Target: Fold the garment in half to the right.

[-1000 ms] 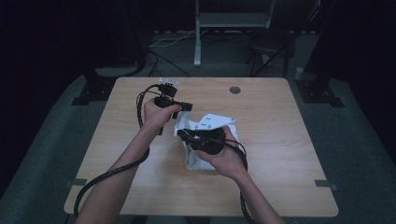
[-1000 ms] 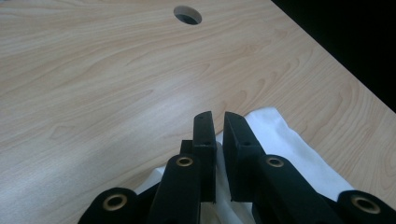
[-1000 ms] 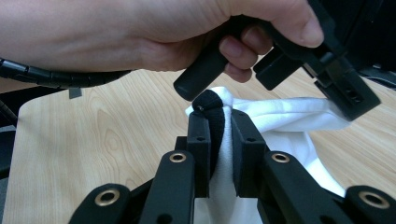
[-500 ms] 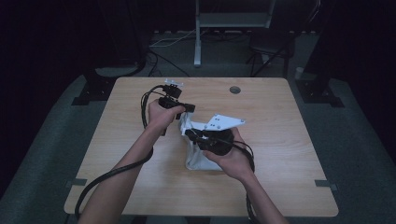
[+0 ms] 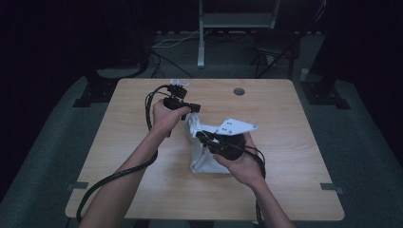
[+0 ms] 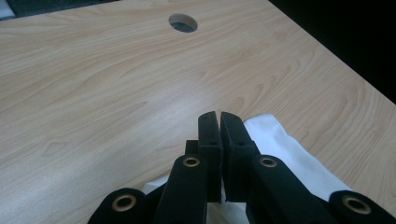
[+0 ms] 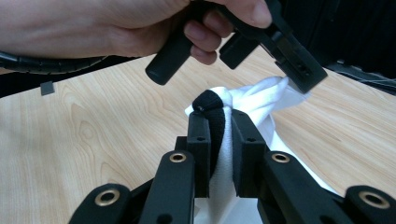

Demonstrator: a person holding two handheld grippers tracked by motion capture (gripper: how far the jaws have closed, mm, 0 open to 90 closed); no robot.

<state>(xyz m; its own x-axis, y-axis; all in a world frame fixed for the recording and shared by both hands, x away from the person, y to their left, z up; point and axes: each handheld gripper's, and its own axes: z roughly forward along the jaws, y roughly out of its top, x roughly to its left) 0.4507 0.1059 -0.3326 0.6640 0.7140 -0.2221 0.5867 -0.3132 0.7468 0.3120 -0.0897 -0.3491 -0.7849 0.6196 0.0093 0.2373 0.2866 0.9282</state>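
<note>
The wooden table (image 5: 294, 156) carries the work, with a round cable hole (image 5: 239, 91) near its far edge as the landmark. Well to the near side of that hole, about mid-table, lies a white cloth (image 5: 205, 159), bunched up and lifted at its far end. A small black piece (image 7: 208, 103), perhaps a sock or a dark trim, sits tucked in the fold of the cloth; what it is cannot be told.

The right gripper (image 7: 219, 122), nearer the person than the hole, is clamped on that bunched fold, white fabric and the black piece pressed between its jaws. The left gripper (image 7: 299, 74), on the hole's left and closer to it, has its jaws pressed together on the cloth's raised far corner; in its own view the jaws (image 6: 219, 122) meet with almost no gap and the cloth shows just behind them.

The step in hand looks like pulling the cloth taut between both grips, to spread or fold it. Next, the hands should draw apart steadily, keeping both pinches firm so that neither corner slips.
</note>
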